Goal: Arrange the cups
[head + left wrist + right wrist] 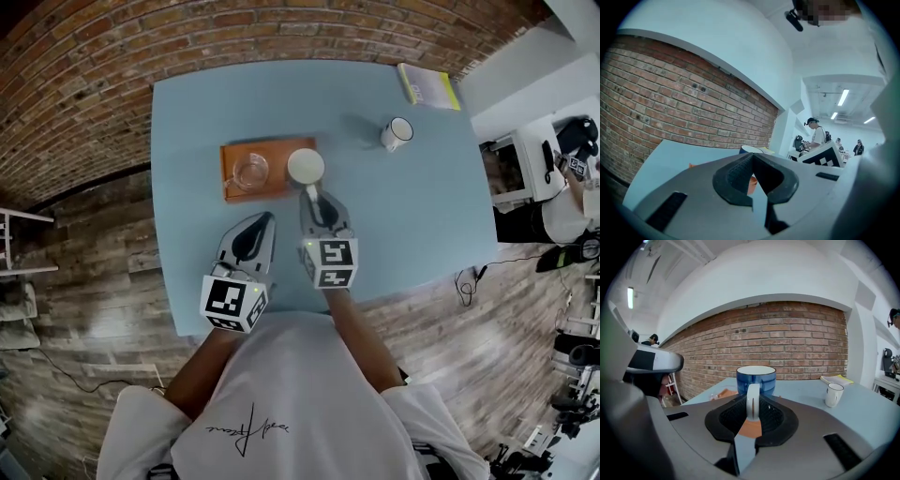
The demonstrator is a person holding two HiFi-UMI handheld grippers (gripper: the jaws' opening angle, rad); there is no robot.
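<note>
Blue mug is at the right end of the tray; I cannot tell whether its base rests on the tray or hangs just above it. Its handle points back toward the person with the loop upright, and it runs straight into the right gripper. The jaws are closed on the handle with a pad on each side, and the mug body is upright, dead ahead of them. Glass stands on the tray's left part, just beside the mug, no contact seen. Left gripper hovers short of the tray's near edge, jaws fully together with nothing between them. It is the nearer one to the glass. White cup stands alone on the worktop, well apart to the right and farther back. The right hand is nearer to it but occupied. Book lies at the far right corner, out of play. Judgement: setting the mug on the tray is the step in hand. The governing relation is mug ahead of jaws, handle along the gripper's own line — so a release would need the jaws to part and draw straight back along that line. A skewed pull-back could drag the mug off the tray's edge or knock it against the glass.
</note>
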